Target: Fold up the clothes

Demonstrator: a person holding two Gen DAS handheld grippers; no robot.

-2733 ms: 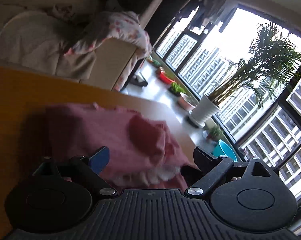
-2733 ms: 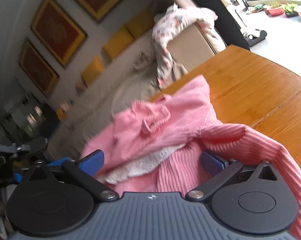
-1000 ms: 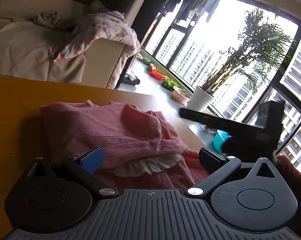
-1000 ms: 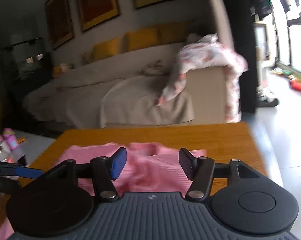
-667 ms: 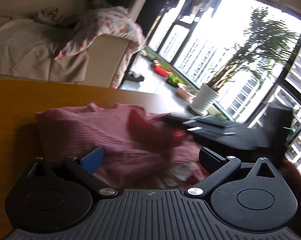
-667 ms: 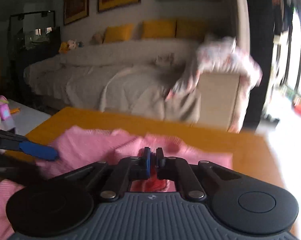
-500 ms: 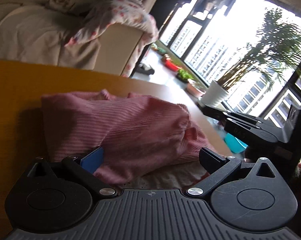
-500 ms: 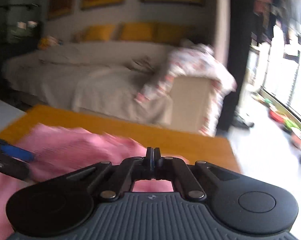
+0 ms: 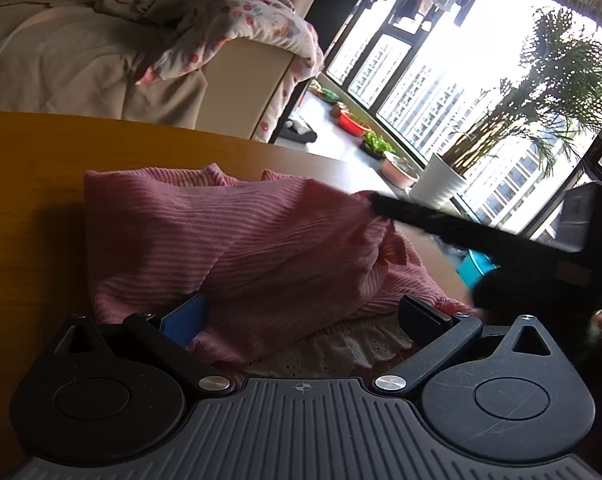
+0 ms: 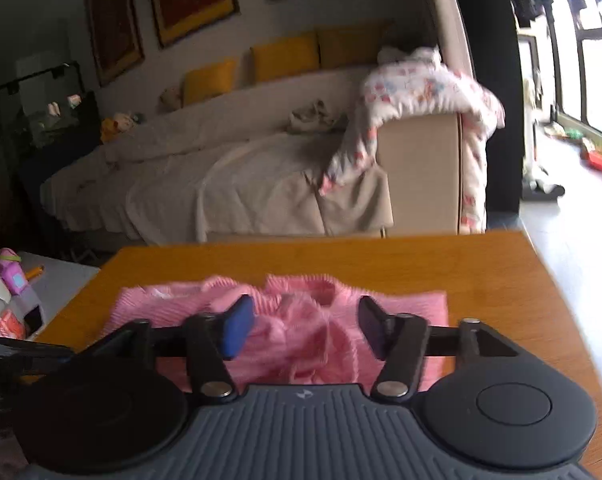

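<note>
My left tool [image 9: 301,316] is spread apart around the near edge of the pink ribbed sweater [image 9: 229,240], which lies bunched on the wooden surface [image 9: 29,184]. My right tool [image 10: 305,328] hangs apart above it, gripping nothing.

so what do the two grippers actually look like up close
Both match: the left gripper and right gripper have a grey ribbed base, two black round discs, black linkage arms with silver screws, and one blue-padded and one dark finger each.
</note>
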